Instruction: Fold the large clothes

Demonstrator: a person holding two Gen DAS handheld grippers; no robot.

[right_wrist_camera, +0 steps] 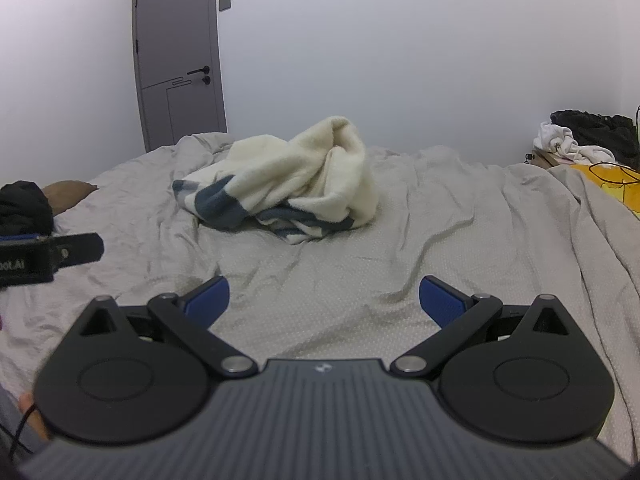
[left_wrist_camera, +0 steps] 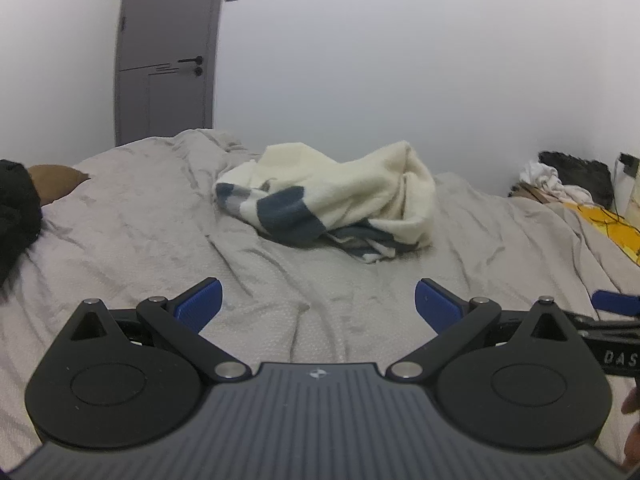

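Note:
A cream garment with dark blue stripes (left_wrist_camera: 332, 200) lies crumpled in a heap on the grey bed sheet (left_wrist_camera: 160, 240); it also shows in the right wrist view (right_wrist_camera: 288, 184). My left gripper (left_wrist_camera: 318, 304) is open and empty, held above the sheet well short of the heap. My right gripper (right_wrist_camera: 324, 302) is open and empty too, also short of the heap. The right gripper's blue tip shows at the right edge of the left wrist view (left_wrist_camera: 616, 302). The left gripper shows at the left edge of the right wrist view (right_wrist_camera: 48, 256).
A black garment (left_wrist_camera: 16, 208) and a brown pillow (left_wrist_camera: 56, 180) lie at the bed's left. A pile of black and white clothes (right_wrist_camera: 580, 140) and a yellow item (right_wrist_camera: 616, 188) sit at the right. A grey door (right_wrist_camera: 178, 52) stands behind the bed.

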